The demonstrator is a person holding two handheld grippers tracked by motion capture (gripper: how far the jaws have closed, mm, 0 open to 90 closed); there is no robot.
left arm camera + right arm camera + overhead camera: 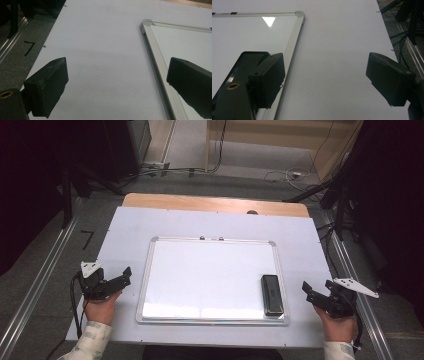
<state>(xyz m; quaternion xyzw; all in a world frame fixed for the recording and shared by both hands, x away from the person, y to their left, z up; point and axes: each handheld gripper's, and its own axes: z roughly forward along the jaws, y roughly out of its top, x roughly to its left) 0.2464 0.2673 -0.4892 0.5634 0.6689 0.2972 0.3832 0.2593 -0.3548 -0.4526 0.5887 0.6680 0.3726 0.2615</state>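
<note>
At the near edge of the table point(125, 225), the person's two hands each hold a gripper, one to either side of the whiteboard point(210, 275). The left gripper point(126, 275) sits at about eight o'clock from the board's centre, its jaws spread wide with nothing between them; the right gripper point(306, 290) sits at about four o'clock, jaws likewise spread and empty.

The thing nearest either hand is the black eraser point(272, 294), lying on the board's near right corner, just inside the frame. From the right gripper it lies toward nine o'clock, close by; from the left gripper it lies toward three o'clock, well apart across the whole board. Its long axis runs six to twelve, roughly parallel to the board's right rail. The right hand looks better placed to take it, closing across the short sides.

The right gripper view shows the eraser point(249, 60) partly behind its own jaw, beside the frame. The left gripper view shows the board's left rail point(157, 67) and far corner, with bare table on its left.

Beyond the board, wooden table edge and cables on the floor.
</note>
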